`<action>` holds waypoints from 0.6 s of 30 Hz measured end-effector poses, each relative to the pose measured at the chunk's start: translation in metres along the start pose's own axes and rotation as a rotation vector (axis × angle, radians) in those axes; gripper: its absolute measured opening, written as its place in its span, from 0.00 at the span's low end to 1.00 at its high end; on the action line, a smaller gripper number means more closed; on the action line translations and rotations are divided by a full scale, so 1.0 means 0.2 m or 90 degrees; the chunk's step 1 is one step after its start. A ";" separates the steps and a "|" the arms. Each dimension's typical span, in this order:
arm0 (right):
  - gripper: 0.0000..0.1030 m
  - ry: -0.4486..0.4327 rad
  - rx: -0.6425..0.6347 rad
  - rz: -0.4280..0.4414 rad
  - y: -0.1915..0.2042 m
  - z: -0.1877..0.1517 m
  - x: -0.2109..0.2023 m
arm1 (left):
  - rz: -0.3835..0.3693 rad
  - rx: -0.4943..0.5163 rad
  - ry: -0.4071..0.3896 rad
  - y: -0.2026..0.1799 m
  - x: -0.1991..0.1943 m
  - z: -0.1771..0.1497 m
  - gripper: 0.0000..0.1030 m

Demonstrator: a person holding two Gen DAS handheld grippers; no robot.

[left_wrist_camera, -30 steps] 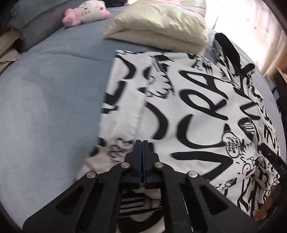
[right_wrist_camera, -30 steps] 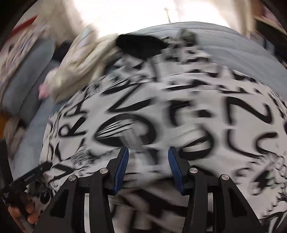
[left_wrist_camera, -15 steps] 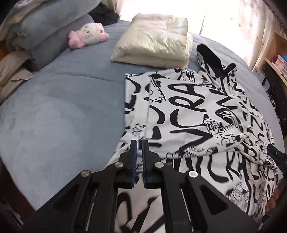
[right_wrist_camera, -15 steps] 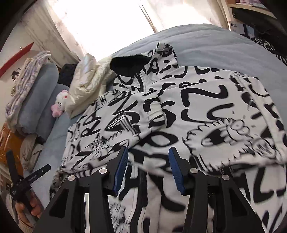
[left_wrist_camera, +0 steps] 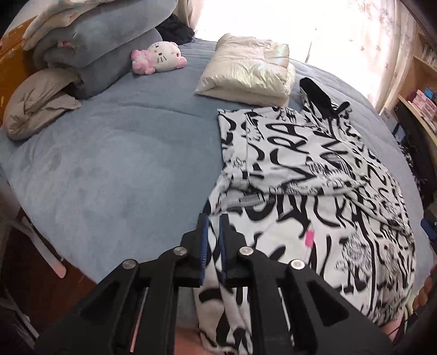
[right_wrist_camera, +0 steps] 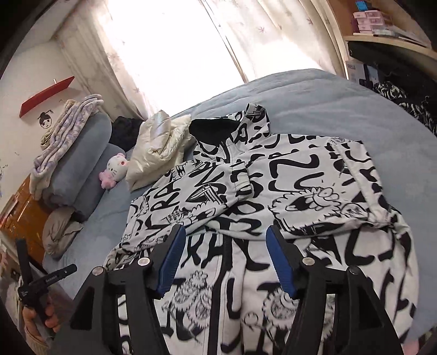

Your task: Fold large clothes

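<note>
A large white hooded jacket with black graffiti print lies flat on the blue bed. Its black-lined hood points toward the window, and both sleeves are folded across the chest. The hem hangs over the near bed edge. My left gripper hovers above the jacket's lower left corner. Its jaws are opening, a narrow gap shows between them, and no cloth is pinched. My right gripper hovers over the lower front; its jaws are opening wide with nothing between them.
A folded cream puffer jacket lies beyond the hood. A pink-and-white plush cat leans on rolled grey bedding at the left. Shelves stand on the right and a bright curtained window behind. A hand shows at lower left.
Both grippers have drawn back and up from the jacket, so more of the bed shows. The left jaws went from shut to a narrow gap. The right jaws spread wider.
</note>
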State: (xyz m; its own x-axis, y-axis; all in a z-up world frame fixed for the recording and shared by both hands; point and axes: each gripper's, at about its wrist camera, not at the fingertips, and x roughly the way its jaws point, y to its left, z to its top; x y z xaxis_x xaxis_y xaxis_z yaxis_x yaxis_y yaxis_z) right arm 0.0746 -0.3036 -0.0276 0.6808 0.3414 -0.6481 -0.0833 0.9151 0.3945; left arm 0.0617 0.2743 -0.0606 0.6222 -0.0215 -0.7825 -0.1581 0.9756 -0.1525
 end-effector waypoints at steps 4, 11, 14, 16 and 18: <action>0.63 0.001 -0.021 -0.024 -0.01 -0.07 -0.14 | -0.047 -0.019 0.006 0.06 -0.05 -0.10 0.50; 0.71 0.001 -0.039 -0.056 -0.17 -0.22 -0.37 | -0.113 -0.013 0.013 0.13 -0.09 -0.29 0.55; 0.73 0.009 -0.050 -0.071 -0.24 -0.29 -0.43 | -0.131 -0.007 0.030 0.13 -0.04 -0.37 0.55; 0.73 0.022 -0.053 -0.079 -0.30 -0.33 -0.44 | -0.137 -0.005 0.036 0.14 0.00 -0.40 0.55; 0.73 0.024 -0.054 -0.082 -0.34 -0.36 -0.46 | -0.147 -0.005 0.042 0.14 0.05 -0.45 0.55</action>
State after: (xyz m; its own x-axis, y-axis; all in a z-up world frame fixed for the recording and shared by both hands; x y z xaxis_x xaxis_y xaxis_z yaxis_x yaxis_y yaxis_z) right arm -0.0344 -0.3821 -0.0427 0.6621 0.2268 -0.7143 -0.0598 0.9661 0.2513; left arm -0.0060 0.2811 -0.1265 0.5914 -0.2585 -0.7639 -0.0238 0.9412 -0.3370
